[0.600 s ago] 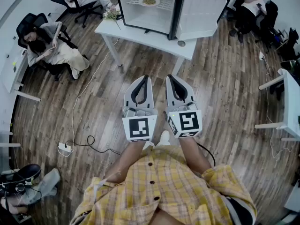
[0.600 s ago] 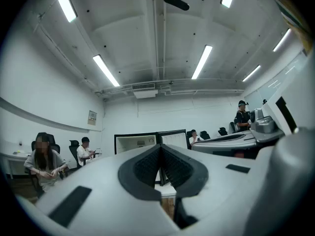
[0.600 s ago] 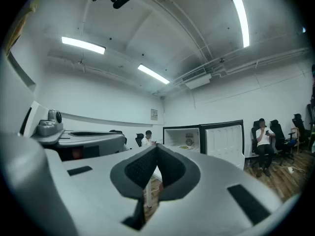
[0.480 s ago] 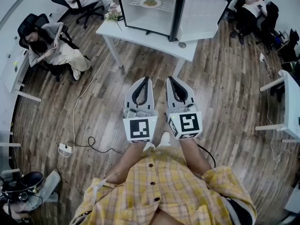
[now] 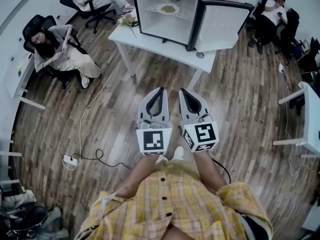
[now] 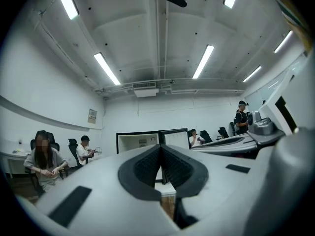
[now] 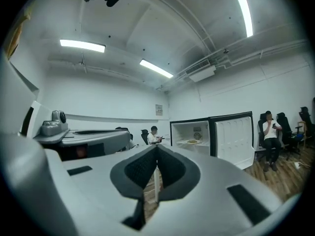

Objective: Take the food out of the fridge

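Observation:
A small fridge (image 5: 172,9) stands open on a white table (image 5: 150,38) far ahead, its door (image 5: 222,26) swung to the right. On its shelf lies a plate of food (image 5: 168,8). My left gripper (image 5: 161,90) and right gripper (image 5: 182,91) are held side by side, level, over the wooden floor, well short of the table. Both are shut with nothing between the pads. In the left gripper view the fridge (image 6: 140,142) shows beyond my left gripper (image 6: 160,149). In the right gripper view the plate (image 7: 189,141) sits to the right of my right gripper (image 7: 157,149).
People sit in office chairs at the left (image 5: 57,51), back left and back right (image 5: 272,14). A cable and power strip (image 5: 70,160) lie on the floor at the left. Another white desk (image 5: 307,114) stands at the right. Flowers (image 5: 127,20) lie on the table's left end.
The table and fridge have drawn nearer and shifted slightly right in the head view. Both grippers stay side by side and shut.

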{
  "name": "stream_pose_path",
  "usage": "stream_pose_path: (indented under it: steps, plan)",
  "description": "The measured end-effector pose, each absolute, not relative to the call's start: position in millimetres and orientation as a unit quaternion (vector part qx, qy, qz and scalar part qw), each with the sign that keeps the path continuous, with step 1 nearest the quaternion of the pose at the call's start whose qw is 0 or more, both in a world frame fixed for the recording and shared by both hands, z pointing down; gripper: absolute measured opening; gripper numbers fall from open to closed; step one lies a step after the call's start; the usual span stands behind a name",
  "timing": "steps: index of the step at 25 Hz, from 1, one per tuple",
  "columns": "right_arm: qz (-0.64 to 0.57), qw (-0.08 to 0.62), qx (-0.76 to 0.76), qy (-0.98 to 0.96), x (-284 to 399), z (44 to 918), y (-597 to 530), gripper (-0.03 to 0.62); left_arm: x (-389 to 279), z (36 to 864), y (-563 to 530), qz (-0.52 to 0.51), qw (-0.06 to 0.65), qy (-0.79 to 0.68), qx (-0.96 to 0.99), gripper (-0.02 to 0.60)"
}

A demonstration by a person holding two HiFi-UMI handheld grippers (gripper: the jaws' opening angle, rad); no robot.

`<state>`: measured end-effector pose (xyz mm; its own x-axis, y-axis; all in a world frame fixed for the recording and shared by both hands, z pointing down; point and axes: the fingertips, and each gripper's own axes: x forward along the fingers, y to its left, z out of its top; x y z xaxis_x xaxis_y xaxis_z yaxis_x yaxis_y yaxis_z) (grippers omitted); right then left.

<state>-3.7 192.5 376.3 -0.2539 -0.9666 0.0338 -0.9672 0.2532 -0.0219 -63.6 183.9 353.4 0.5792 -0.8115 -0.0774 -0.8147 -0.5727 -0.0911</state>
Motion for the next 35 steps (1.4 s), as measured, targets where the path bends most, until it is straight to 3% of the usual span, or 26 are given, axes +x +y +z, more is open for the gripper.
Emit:
stream_pose_path:
  steps: [14,35]
  plan:
    - [0.001,0.001,0.620,-0.785,-39.3,365.6,166.7,0.008,-93.9,358.4,156.8,0.004,0.060,0.440,-0.896,0.008]
    - [0.002,0.007,0.625,-0.780,6.4,391.1,60.0,0.008,-51.9,381.8,46.8,0.008,0.049,0.441,-0.896,0.008]
